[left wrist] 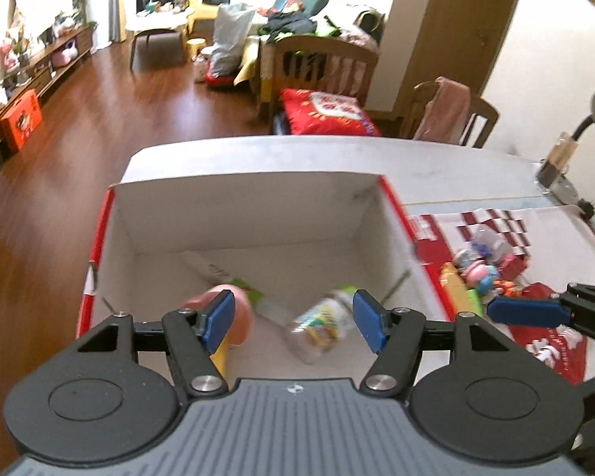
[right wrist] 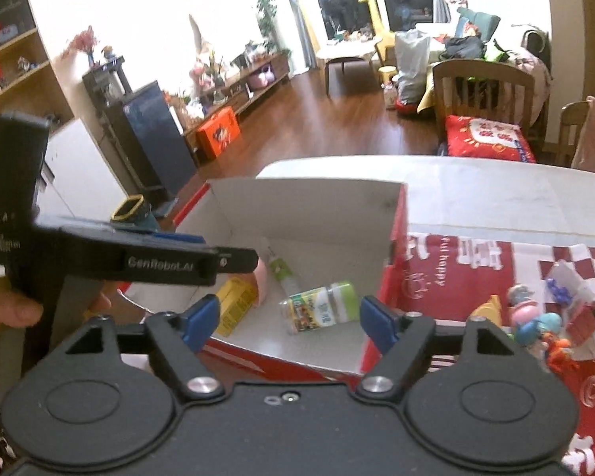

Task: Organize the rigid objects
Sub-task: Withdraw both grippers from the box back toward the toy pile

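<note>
Red-edged white cardboard box (right wrist: pixel 396 214) holding clear green-capped jar (right wrist: pixel 321 307); left gripper (left wrist: pixel 293 317) and right gripper (right wrist: pixel 289 319) agape, empty; risk: toy figures (right wrist: pixel 535 325) beside box toppling.

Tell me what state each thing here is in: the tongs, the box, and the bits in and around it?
Left tongs: open, empty, over the box.
Right tongs: open, empty.
Cardboard box: open-topped, partly filled.
Clear jar: lying on its side in the box, green cap on.
Yellow carton: lying in the box.
Green-labelled tube: lying flat in the box.
Toy figures: outside the box, on the red cloth.
</note>
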